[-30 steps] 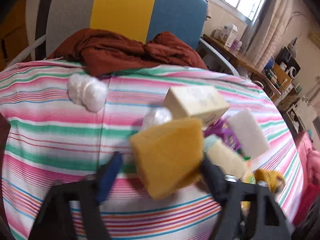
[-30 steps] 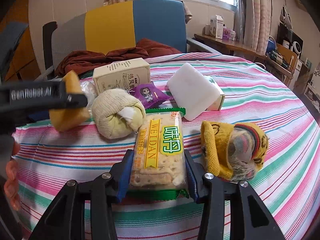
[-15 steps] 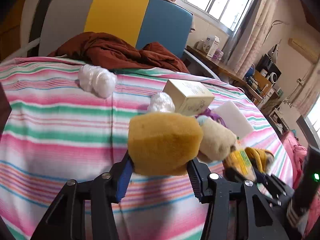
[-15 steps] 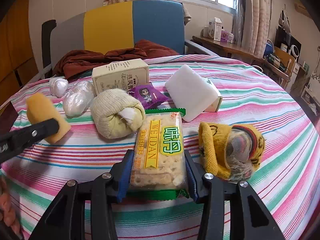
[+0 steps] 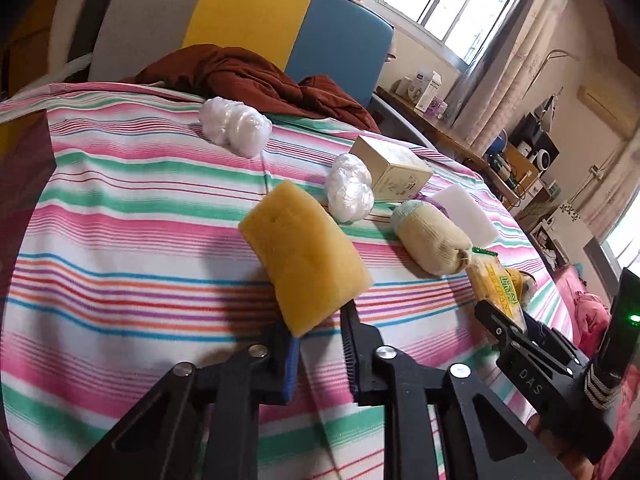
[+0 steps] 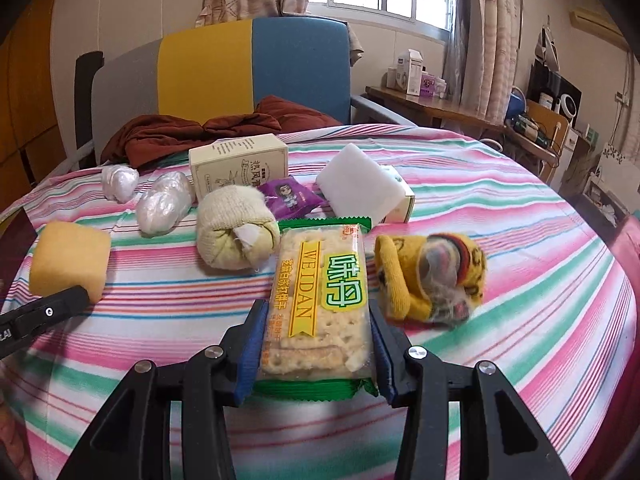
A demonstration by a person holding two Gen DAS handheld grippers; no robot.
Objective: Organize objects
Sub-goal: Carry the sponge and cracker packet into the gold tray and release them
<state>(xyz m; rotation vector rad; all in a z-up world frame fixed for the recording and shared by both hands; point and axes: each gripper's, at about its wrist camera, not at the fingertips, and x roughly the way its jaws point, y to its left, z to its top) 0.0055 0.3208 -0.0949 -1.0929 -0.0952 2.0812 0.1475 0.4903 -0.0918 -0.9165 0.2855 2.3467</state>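
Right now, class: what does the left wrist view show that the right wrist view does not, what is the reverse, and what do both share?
Only the left wrist view shows the left gripper with both fingers by the yellow sponge.

Only the right wrist view shows the whole cracker packet between the right gripper fingers, the purple sachet clearly, and the whole yellow knitted toy.

Both show the sponge, cream sock roll, beige box and striped tablecloth.

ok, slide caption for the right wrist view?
Right hand-held gripper gripping cracker pack on striped tablecloth.
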